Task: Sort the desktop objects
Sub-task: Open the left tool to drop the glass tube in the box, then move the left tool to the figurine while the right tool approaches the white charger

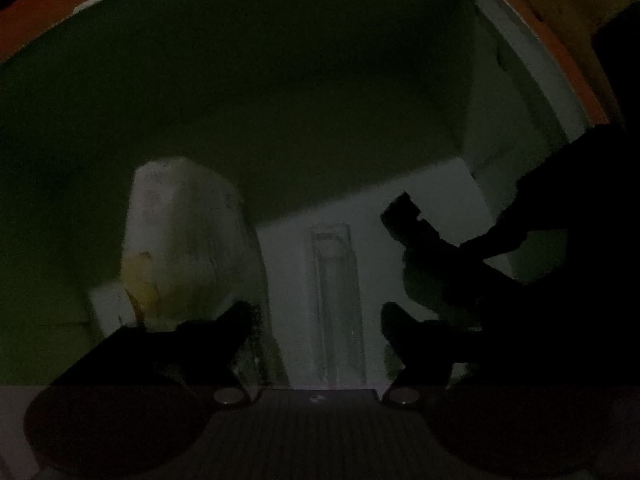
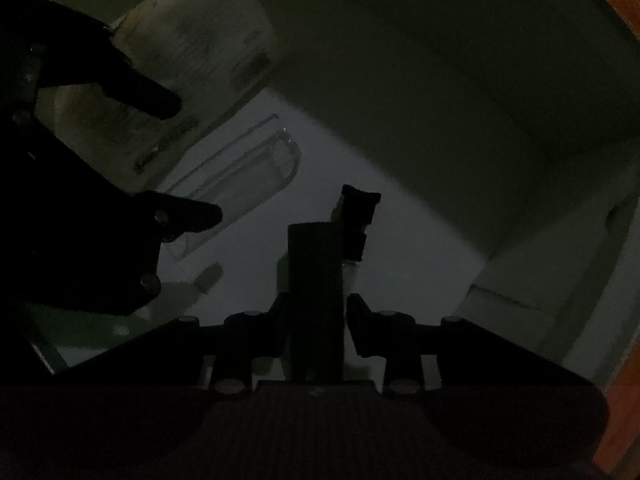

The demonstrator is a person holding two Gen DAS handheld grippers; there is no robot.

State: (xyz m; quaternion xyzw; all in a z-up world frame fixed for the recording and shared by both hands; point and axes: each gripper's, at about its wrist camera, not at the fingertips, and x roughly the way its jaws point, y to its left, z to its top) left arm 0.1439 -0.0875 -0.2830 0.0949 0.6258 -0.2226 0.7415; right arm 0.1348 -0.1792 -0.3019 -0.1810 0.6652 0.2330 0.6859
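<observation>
While your right gripper [image 2: 316, 320] clamps dark block [image 2: 316, 280] over white tray [image 2: 400, 264], left gripper [image 1: 316, 320] gapes above clear case [image 1: 336, 304]. Likely placing step; lower block beside case, then release.

Dim desk setting: green mat [image 1: 240, 80] on an orange-edged tabletop [image 1: 48, 12].

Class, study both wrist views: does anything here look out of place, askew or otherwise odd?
The clear plastic case lies flat on the white sheet, apparently empty, and slants across it in the right wrist view. Beside it a crumpled white packet sits on the green mat. The dim lighting hides finer detail.
</observation>
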